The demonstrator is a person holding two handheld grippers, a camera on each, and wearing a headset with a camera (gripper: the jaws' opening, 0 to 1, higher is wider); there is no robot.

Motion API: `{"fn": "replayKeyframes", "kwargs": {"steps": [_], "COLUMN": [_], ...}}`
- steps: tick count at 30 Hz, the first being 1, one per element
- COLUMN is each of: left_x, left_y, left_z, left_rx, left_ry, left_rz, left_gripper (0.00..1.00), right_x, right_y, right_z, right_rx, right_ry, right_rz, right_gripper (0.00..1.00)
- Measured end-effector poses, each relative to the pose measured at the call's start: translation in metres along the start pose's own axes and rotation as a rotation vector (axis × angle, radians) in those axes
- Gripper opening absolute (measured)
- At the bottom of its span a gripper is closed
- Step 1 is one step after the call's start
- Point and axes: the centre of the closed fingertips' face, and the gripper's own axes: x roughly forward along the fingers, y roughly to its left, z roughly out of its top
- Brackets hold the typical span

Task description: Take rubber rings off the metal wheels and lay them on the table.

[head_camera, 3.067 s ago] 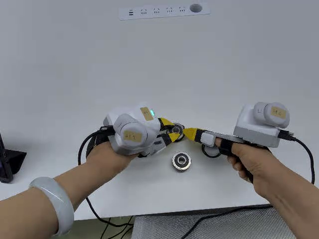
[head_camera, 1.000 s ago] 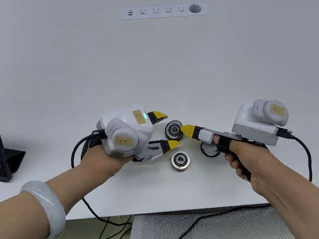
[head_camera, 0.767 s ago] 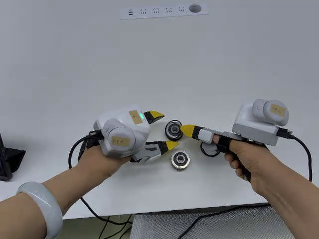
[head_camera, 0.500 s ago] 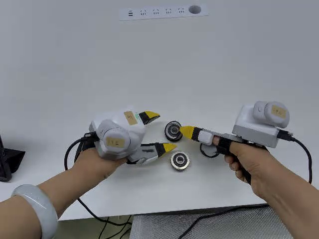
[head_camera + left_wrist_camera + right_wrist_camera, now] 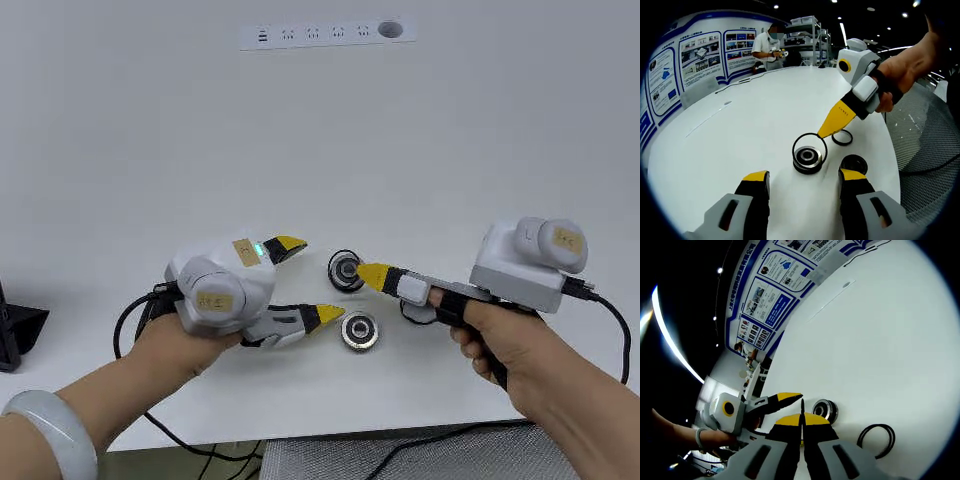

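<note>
A metal wheel [image 5: 345, 270] stands on the white table [image 5: 300, 130], with a second wheel [image 5: 358, 331] just in front of it. My right gripper [image 5: 370, 275] is shut on a thin black rubber ring [image 5: 810, 134] that loops up off the near wheel [image 5: 807, 157]. Its own view has the shut jaws [image 5: 802, 416] pinching the ring next to the wheel [image 5: 824, 409]. My left gripper [image 5: 310, 278] is open, with its jaws spread to the left of both wheels and nothing between them [image 5: 804, 176].
One loose rubber ring [image 5: 415, 312] lies on the table under the right gripper, also seen as a ring [image 5: 842, 137] and as a ring [image 5: 879, 440]. A power strip [image 5: 325, 32] sits at the table's far edge. Cables trail off the near edge.
My left gripper has let go of the wheel, opened and drawn back to the left. The right gripper has stayed shut at the wheel's rim.
</note>
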Motion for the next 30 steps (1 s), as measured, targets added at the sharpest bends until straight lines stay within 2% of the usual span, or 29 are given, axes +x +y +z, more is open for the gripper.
{"fn": "replayKeyframes", "kwargs": {"steps": [6, 13, 24, 30], "left_x": [-0.003, -0.007, -0.011, -0.011], "left_y": [0.001, 0.000, -0.002, -0.003], "left_z": [-0.001, -0.002, -0.006, -0.006], "left_rx": [-0.007, -0.016, -0.025, -0.023], "left_ry": [-0.003, -0.013, -0.012, -0.008], "left_rz": [0.002, 0.001, 0.000, 0.001], "left_gripper": [0.58, 0.59, 0.59, 0.58], "right_x": [-0.010, -0.025, -0.056, -0.066], "right_y": [0.007, 0.002, -0.028, -0.043], "right_z": [-0.002, -0.004, -0.004, -0.006], "right_rx": [0.007, 0.028, 0.073, 0.085], "right_ry": [-0.015, -0.036, -0.075, -0.082], "right_rz": [0.014, 0.002, -0.071, -0.112], "right_gripper": [0.02, 0.02, 0.02, 0.02]}}
